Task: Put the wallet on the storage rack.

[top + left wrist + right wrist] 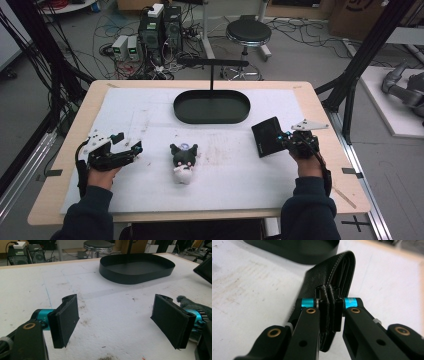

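Note:
My right gripper [286, 138] is shut on a black leather wallet [267, 136], held off the mat at the right; in the right gripper view the wallet [337, 272] stands on edge between the two pads. At the left of the mat my left gripper [129, 143] is open, jaws wide apart over bare white mat [117, 322] with nothing between them. A small black and white plush toy [183, 161] lies in the middle of the mat; its dark fuzzy tip [185, 301] shows beside the left gripper's far jaw. A black oval tray [212, 106] sits empty at the back.
A white mat [150, 115] covers the wooden table [80, 120]. A thin black post [212, 75] with a crossbar rises behind the tray. On the floor beyond are a stool [248, 33], computer boxes [160, 27] and cables. Black frame struts stand at both sides.

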The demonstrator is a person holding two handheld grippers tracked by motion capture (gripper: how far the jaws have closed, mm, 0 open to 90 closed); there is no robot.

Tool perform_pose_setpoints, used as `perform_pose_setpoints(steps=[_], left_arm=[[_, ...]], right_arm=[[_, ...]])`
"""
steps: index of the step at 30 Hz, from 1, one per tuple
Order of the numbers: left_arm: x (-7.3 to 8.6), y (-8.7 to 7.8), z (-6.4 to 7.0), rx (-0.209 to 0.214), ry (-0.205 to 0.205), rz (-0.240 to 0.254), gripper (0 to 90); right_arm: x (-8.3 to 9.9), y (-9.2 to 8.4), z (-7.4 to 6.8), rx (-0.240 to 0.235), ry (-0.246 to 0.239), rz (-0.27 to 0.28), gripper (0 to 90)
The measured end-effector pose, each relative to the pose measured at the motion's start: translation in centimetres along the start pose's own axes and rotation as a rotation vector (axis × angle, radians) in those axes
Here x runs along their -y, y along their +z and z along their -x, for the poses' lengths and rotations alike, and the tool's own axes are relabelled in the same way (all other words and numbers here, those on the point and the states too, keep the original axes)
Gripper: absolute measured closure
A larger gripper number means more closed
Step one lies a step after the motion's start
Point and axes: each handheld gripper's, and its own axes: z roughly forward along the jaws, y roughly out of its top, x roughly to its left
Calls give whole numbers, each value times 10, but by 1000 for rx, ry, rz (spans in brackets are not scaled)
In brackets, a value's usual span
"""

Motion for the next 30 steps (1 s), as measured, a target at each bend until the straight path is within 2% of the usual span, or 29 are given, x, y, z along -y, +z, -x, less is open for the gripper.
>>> perform_pose_setpoints(steps=[4,6,8,14,17,20,23,26,28,30], left_arm=[[0,-1,-1,-2,-2,1,215],[0,-1,-1,-3,-4,3,214],[0,-1,-1,-4,-5,3,215],[0,0,-1,-1,-2,0,215],[0,-1,-2,-1,-2,-1,215],[0,-1,-1,-4,-1,-1,215],[0,-1,-1,-2,-1,-1,214],[0,-1,-1,-1,-2,4,215],[0,-1,-1,-5,-5,5,215],[0,-1,-1,-5,-5,3,214]], right_arm=[[-14,-12,-5,26,-86,-22,893],[-18,-13,-9,10,-99,-37,893],[-20,-11,-11,-23,-99,-51,893],[-19,2,-18,-161,-35,-52,893],[-19,10,-25,-173,-56,-49,893],[-20,11,-30,-154,-96,-44,890],[-18,11,-28,-145,-79,-30,867],[-15,10,-25,-167,-50,23,644],[-13,7,-22,-152,-31,91,514],[-12,3,-19,-113,-57,151,371]])
